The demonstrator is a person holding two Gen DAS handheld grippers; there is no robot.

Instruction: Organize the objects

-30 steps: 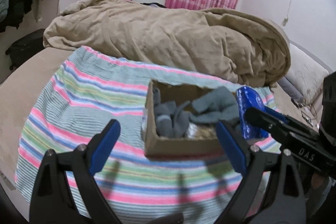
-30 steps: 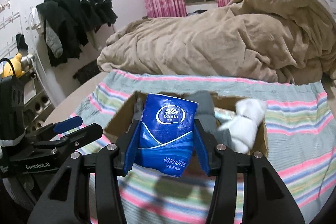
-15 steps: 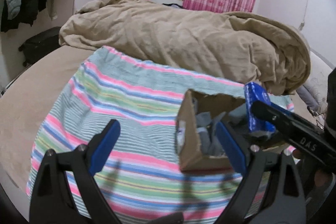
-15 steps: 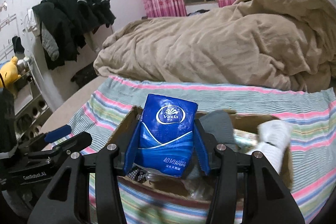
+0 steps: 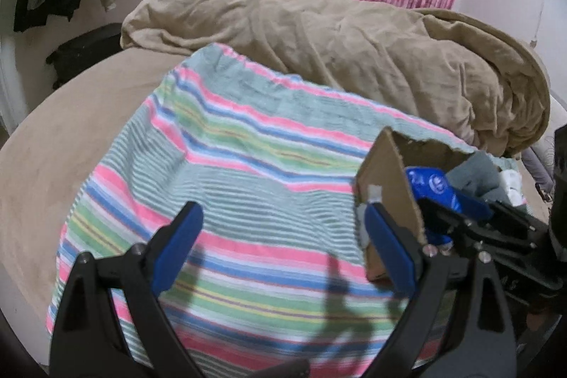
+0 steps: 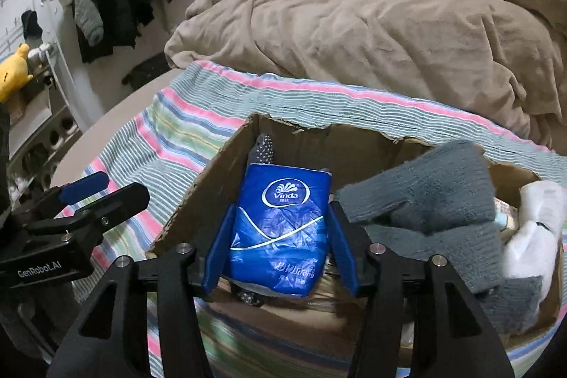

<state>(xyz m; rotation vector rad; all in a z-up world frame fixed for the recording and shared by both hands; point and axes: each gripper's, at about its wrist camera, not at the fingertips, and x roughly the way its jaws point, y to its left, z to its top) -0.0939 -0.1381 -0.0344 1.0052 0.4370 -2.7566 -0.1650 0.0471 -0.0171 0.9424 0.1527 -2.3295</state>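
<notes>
On the bed (image 5: 53, 144), a crumpled tan duvet (image 6: 372, 23) is heaped toward the window end, and a striped blanket (image 5: 226, 172) is spread flat in front of it, apparently as a working surface. A cardboard box (image 6: 212, 179) with torn upper edges is set on the blanket, its open top facing up so that things can be dropped in from above. A grey knitted garment (image 6: 425, 201) is draped over the box's contents, with a white rolled cloth (image 6: 531, 229) just beside it on the right side.

A blue Vinda tissue pack (image 6: 280, 229) is held in the right gripper (image 6: 280, 247), which is clamped on its two long sides; the grip across the narrow width seems chosen so the soft pack can be lowered into the gap along the box's left wall. The pack's long axis is aligned with the fingers, running away from the camera, with the logo end pointing into the box and the printed face turned up. Its far end is already inside the box, over a dark dotted item (image 6: 264, 147) that cannot be identified.

The left gripper (image 5: 283, 250) is held with its fingers wide apart and nothing between them, one finger close to the box's outer wall, probably to steady it.
</notes>
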